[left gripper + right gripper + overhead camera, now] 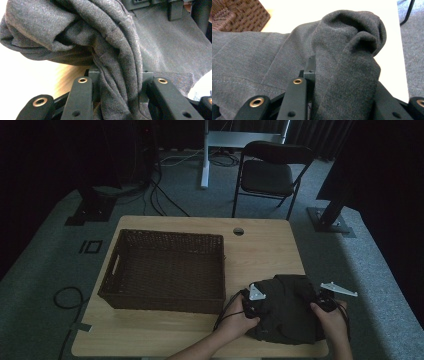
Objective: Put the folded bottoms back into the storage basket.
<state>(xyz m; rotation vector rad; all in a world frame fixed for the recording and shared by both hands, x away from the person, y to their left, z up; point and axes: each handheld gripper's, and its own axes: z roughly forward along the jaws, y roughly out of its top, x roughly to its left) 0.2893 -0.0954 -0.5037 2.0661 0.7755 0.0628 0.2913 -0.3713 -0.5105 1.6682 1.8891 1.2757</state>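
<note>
Left gripper (248, 304) is clamped on the cloth (286, 312). Right gripper (325, 301) pinches the cloth's other side. Basket (165, 270) sits beside.

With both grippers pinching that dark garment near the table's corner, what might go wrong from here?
The garment lies at the table's near right corner, so loose cloth could slide off if a grip slips. The left gripper and right gripper each pinch a bunched fold, so lifting toward the basket may drag fabric across its rim.

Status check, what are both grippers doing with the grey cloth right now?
Left gripper shut on grey cloth. Right gripper shut on its other side. Cloth bunched at table's near right corner. Wicker basket to its left, apart.
</note>
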